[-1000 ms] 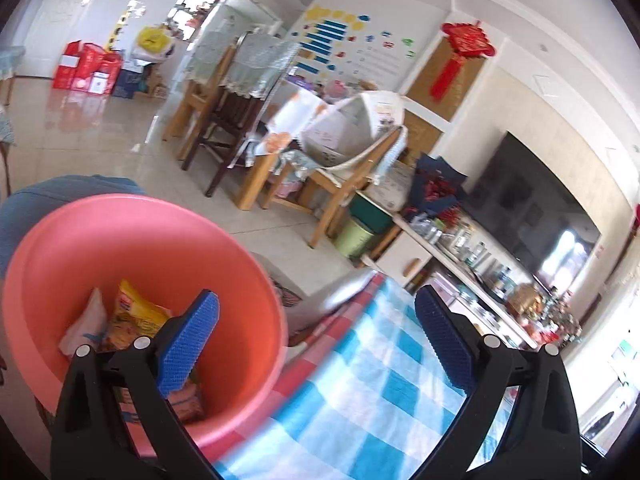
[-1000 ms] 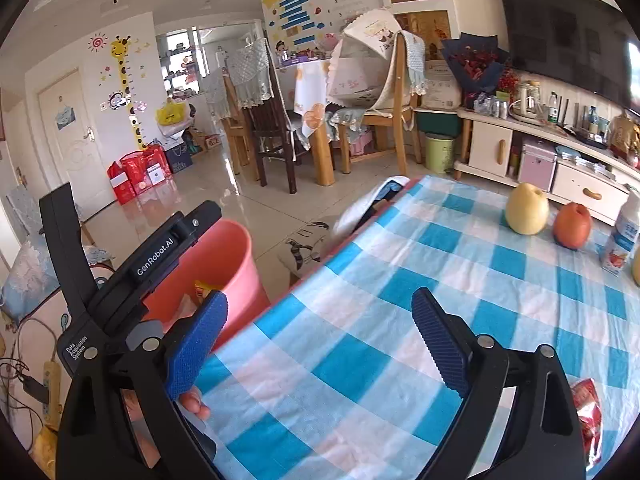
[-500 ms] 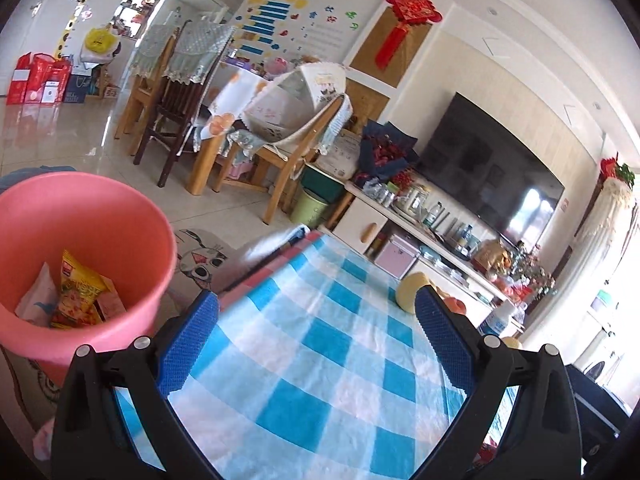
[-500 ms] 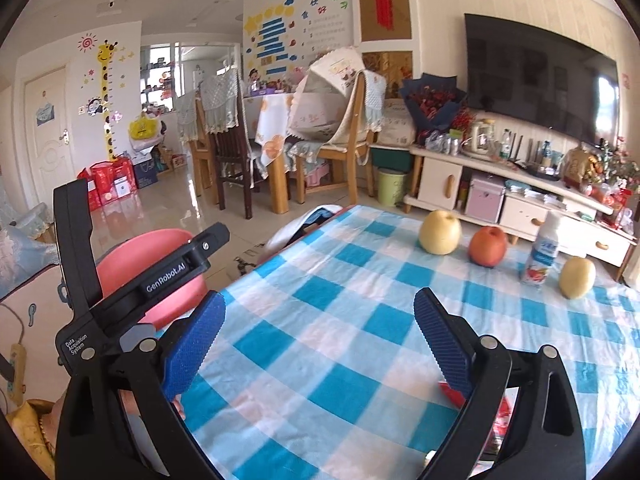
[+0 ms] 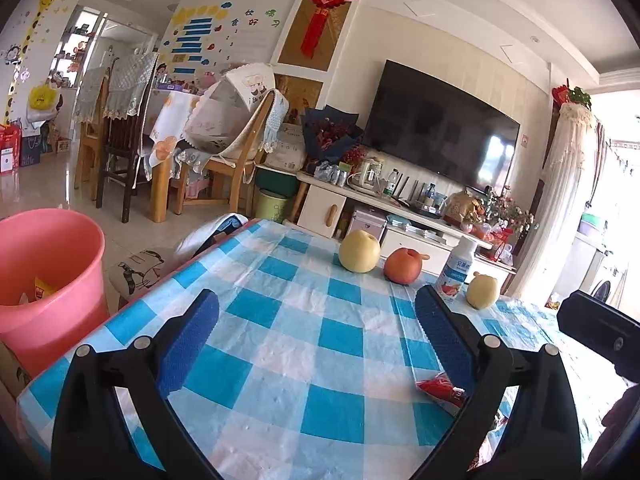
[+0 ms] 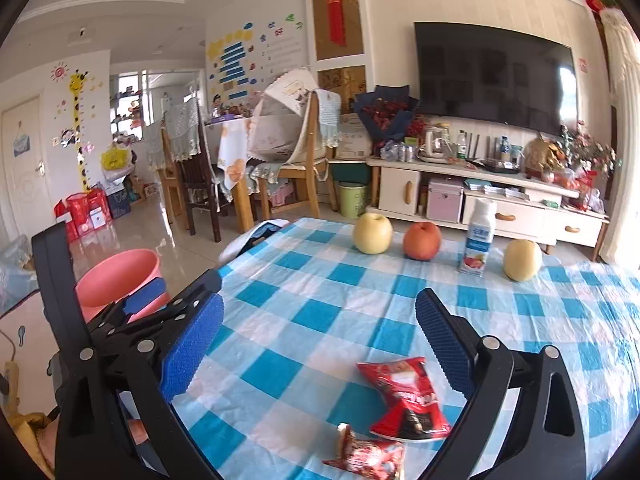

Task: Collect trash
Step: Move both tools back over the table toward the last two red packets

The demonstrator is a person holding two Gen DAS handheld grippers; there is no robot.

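Pink bucket [image 5: 48, 276] stands on the floor off the left edge of the checked table [image 5: 304, 320], with at least one yellow packet [image 5: 42, 289] lying inside; its other contents are too hidden to identify. Left gripper [image 5: 316, 336] hovers over the table just right of the bucket, jaws spread wide and holding nothing. Right gripper [image 6: 320, 340] hovers beside it, likewise fully parted and empty. On the table between and below the right gripper's blue pads [image 6: 192, 344] lies a red snack wrapper [image 6: 404, 400], with a second crumpled red wrapper [image 6: 368, 454] touching or nearly touching it at the near table edge. Along the far side of the table stand a yellow pear [image 6: 372, 234], a red apple [image 6: 422, 240], a white drink bottle [image 6: 478, 238] and another yellow pear [image 6: 522, 260].
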